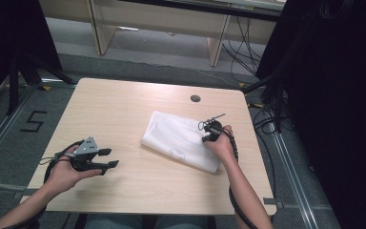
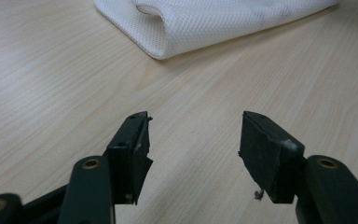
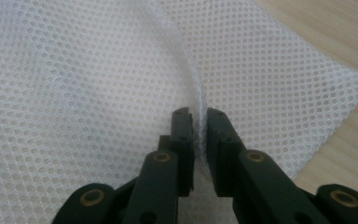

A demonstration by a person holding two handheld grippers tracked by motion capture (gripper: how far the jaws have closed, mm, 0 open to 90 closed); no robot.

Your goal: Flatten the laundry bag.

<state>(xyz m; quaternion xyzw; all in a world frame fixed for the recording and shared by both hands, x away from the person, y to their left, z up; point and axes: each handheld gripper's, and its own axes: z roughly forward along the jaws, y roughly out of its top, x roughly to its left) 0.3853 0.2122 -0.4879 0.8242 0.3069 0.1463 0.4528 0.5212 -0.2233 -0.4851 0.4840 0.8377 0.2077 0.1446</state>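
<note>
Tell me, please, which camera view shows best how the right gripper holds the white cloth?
The right gripper view: the right gripper pinches a raised fold of the white mesh cloth between its nearly closed jaws. The high view shows that gripper small, over the cloth's right part. The left gripper view shows a folded corner of the cloth.

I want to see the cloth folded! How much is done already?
Done: the white mesh cloth already lies doubled over on the table. In hand: the right gripper has its jaws pinched on a ridge of the cloth. The left gripper waits open, off the cloth. Left: probably more folding.
</note>
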